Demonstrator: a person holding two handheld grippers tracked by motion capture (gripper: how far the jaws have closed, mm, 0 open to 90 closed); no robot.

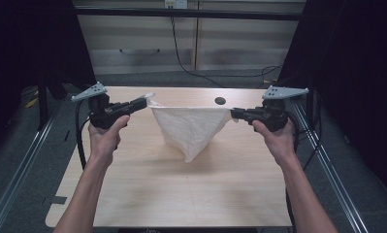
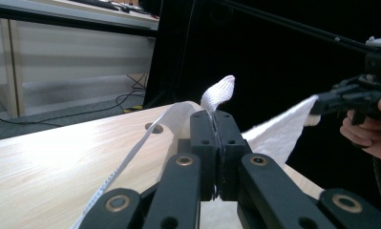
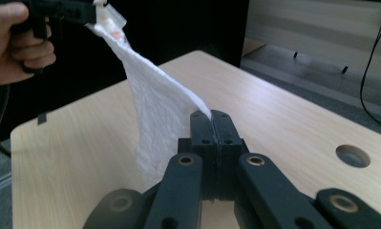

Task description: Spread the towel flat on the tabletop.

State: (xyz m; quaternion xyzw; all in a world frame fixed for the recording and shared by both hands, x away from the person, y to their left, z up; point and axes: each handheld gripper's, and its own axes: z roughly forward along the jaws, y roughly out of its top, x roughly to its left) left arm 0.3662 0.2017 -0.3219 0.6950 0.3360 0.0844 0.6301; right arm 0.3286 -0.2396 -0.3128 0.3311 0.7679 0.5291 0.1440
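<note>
1. The table [image 1: 147, 194] has a pale wood-grain top with rounded near corners, and a round dark hole [image 1: 220, 101] sits near its far edge.
2. Metal rails run along both sides of the table on a grey floor.
3. Behind the table stands a light cabinet [image 1: 191, 43] with a dark bar across its top; black cables [image 1: 191, 68] trail down its front to the floor.
4. Black curtains close in the room at left and right.
5. A white cloth [image 1: 188, 128] hangs in the air above the far half of the table, stretched between the grippers, its lowest point dangling over the wood.
6. The left gripper [image 1: 145, 102] is clenched on one upper corner of the cloth.
7. The right gripper [image 1: 233, 114] is clamped on the opposite corner.
</note>
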